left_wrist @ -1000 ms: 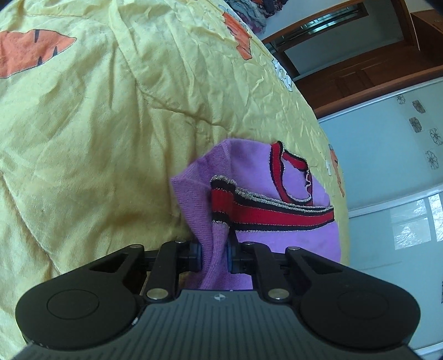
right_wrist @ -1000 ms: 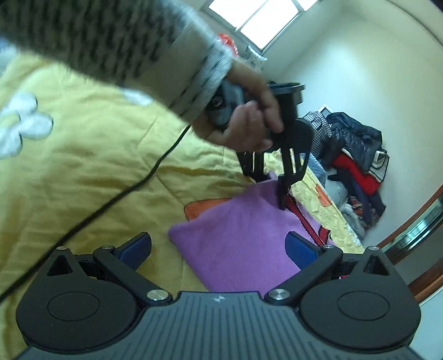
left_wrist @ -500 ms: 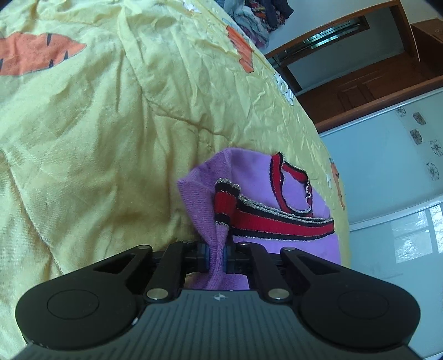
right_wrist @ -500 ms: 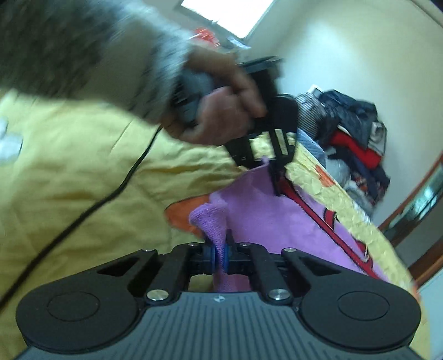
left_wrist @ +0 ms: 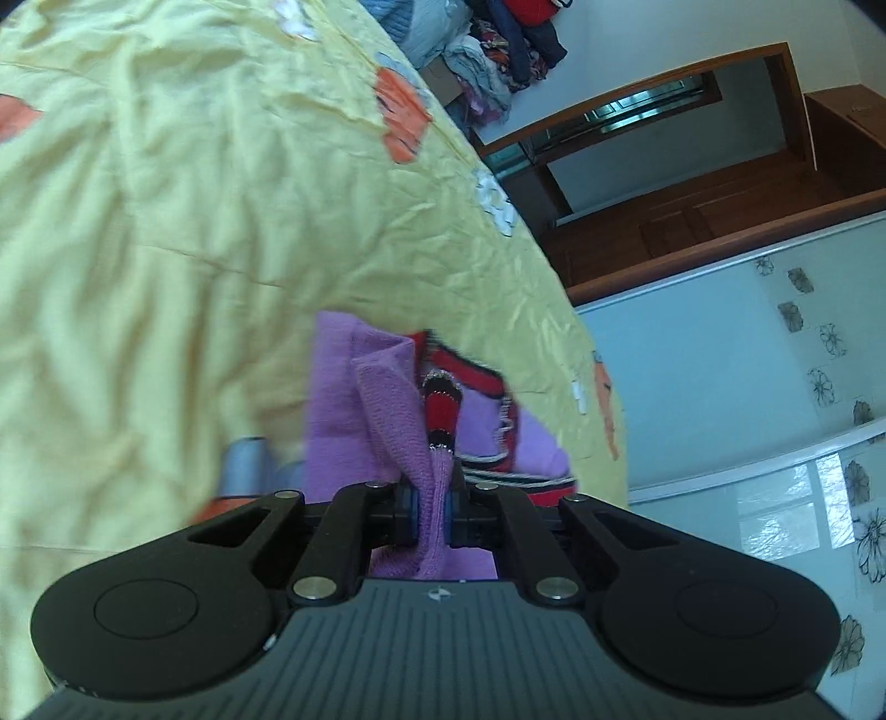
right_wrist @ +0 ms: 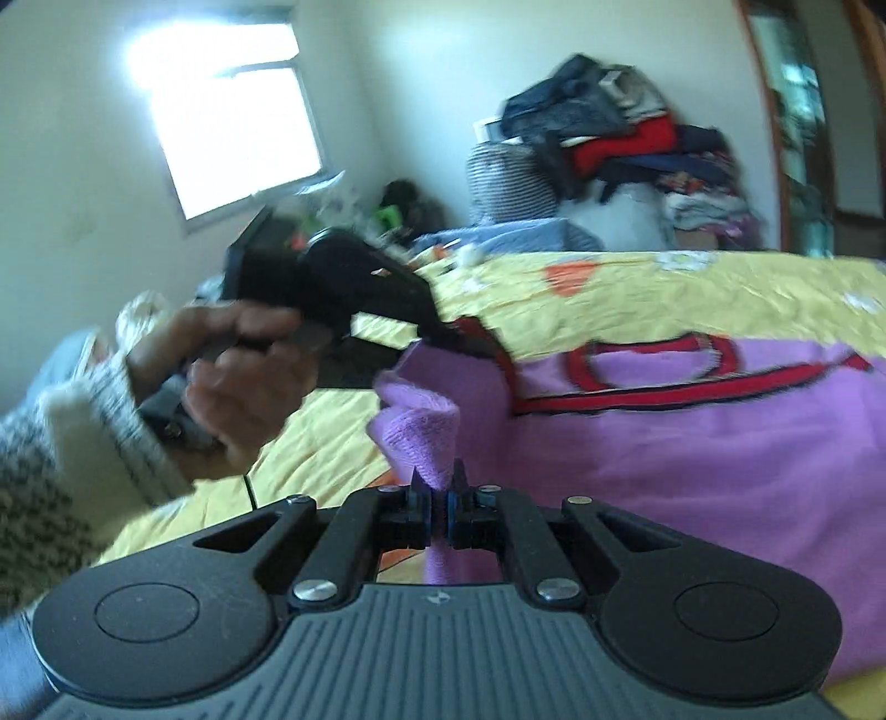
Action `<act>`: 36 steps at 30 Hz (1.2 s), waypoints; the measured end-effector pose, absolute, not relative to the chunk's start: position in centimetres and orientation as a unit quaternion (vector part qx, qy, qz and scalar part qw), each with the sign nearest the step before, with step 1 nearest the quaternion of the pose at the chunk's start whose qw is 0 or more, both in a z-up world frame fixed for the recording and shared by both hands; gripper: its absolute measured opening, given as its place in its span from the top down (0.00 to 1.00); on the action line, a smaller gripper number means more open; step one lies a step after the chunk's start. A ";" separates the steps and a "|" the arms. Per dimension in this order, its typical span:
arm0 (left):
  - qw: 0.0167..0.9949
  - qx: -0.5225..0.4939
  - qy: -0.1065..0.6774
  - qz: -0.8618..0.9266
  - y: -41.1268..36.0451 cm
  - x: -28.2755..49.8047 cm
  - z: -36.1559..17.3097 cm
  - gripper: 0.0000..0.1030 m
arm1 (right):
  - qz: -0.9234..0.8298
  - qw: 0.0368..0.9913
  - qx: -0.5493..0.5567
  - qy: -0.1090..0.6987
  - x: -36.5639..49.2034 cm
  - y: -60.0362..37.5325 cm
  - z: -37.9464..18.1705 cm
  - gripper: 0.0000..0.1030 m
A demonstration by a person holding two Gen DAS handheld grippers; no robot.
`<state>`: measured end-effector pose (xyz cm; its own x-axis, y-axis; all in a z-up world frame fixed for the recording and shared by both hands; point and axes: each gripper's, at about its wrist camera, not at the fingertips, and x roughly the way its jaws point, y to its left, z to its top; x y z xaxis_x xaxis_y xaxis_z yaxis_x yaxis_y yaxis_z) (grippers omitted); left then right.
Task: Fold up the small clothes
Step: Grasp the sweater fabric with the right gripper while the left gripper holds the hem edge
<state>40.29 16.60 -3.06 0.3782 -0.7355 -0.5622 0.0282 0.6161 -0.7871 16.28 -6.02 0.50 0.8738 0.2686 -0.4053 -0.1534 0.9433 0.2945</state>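
A small purple knit garment (right_wrist: 692,443) with red and black striped trim lies on the yellow bedspread (left_wrist: 166,221). My left gripper (left_wrist: 431,507) is shut on a purple edge of it beside the striped band (left_wrist: 440,410). My right gripper (right_wrist: 437,509) is shut on another bunched purple corner (right_wrist: 421,426), lifted off the bed. In the right wrist view the left gripper (right_wrist: 443,335) pinches the garment's far edge, held by a hand (right_wrist: 232,376). The garment also shows in the left wrist view (left_wrist: 343,399).
A pile of clothes (right_wrist: 626,144) is stacked beyond the bed's far side, also in the left wrist view (left_wrist: 498,44). A window (right_wrist: 232,138) is at the back left. A wooden door frame (left_wrist: 664,127) and a light blue wardrobe (left_wrist: 747,387) stand beside the bed.
My right gripper went from open to shut on the garment's corner and has lifted it. Both grippers have raised and swung, and the garment is drawn up between them.
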 end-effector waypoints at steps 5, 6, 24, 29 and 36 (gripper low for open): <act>0.736 -0.369 0.503 -0.263 10.9 40.9 -3.3 0.93 | 0.108 0.937 0.239 0.229 15.6 -12.9 -0.3 0.96; 0.731 -0.373 0.502 -0.272 9.8 41.0 -3.5 0.93 | 0.099 0.935 0.253 0.227 15.3 -14.1 -0.6 0.96; 0.721 -0.302 0.540 -0.312 -11.9 41.6 -5.2 0.93 | -0.031 0.917 0.353 0.185 8.7 -30.0 -3.5 0.96; 0.734 -0.260 0.546 -0.310 -14.8 41.7 -5.1 0.93 | -0.051 0.908 0.372 0.186 7.9 -32.5 -4.9 0.96; 0.753 -0.209 0.542 -0.309 -18.0 42.1 -5.2 0.72 | -0.068 0.901 0.364 0.224 7.5 -33.2 -6.3 0.91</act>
<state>42.13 -17.95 -5.16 0.2214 -0.6916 -0.6875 0.2384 0.7220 -0.6496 7.55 -33.16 -6.34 0.8900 0.0410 -0.4542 0.2863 0.7250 0.6264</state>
